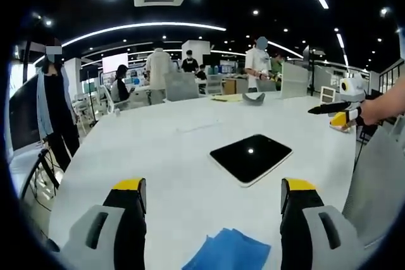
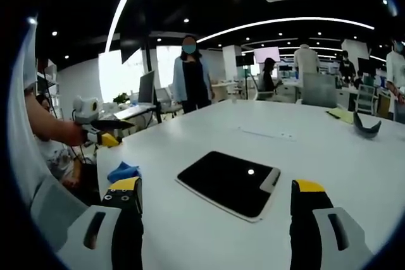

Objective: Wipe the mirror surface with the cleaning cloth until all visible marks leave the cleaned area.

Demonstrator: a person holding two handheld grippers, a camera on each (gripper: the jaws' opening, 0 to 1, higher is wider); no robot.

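On table, our left gripper (image 1: 212,210) & right gripper (image 2: 215,210) hang released; cloth (image 1: 228,251) ungrasped beside mirror (image 1: 251,157), wiping unstarted.

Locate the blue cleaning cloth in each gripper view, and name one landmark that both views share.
Left gripper view: the blue cleaning cloth lies at the bottom centre, between that view's jaws.
Right gripper view: the cloth sits left of centre, near the table edge.
Shared landmark: the dark mirror on the white table.
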